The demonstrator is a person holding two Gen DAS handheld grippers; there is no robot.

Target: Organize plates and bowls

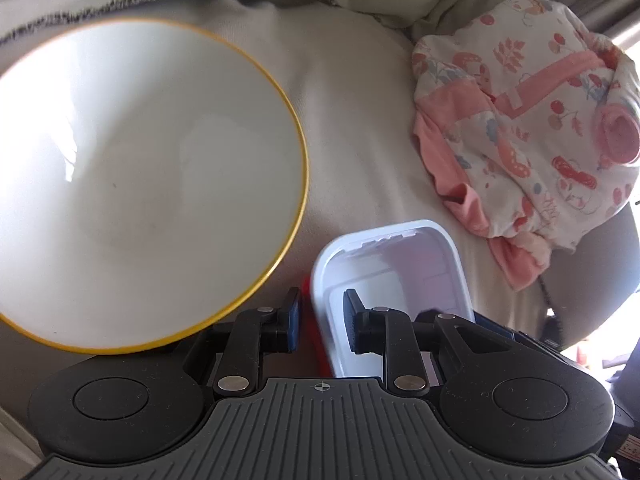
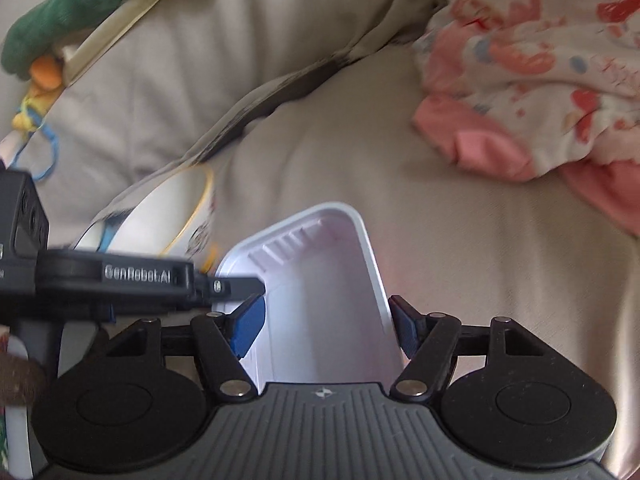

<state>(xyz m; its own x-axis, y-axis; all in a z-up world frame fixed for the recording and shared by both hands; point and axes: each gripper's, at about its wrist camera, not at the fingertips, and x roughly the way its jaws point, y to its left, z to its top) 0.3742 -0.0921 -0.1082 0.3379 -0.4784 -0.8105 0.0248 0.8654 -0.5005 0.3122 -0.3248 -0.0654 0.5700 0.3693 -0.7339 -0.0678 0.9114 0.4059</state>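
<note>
While the right gripper (image 2: pixel 327 326) straddles the white plastic tray (image 2: pixel 324 304) with one blue pad at each long wall, its jaws stand fairly wide; whether the pads actually press on the walls I cannot tell. The left gripper (image 1: pixel 322 318) is parted narrowly across the tray's near left rim, one finger inside and one outside, with a visible gap at the wall, so it grips nothing. The tray rests on the beige cushion (image 1: pixel 352 128). Only the left wrist view shows the whole white bowl with a yellow rim (image 1: pixel 132 184), lying just left of the tray, and a sliver of red beneath the tray's edge. Only the right wrist view shows a green stuffed toy (image 2: pixel 80 8) at upper left. A pink patterned cloth (image 1: pixel 528 128) lies bunched to the right, apart from the tray.
</note>
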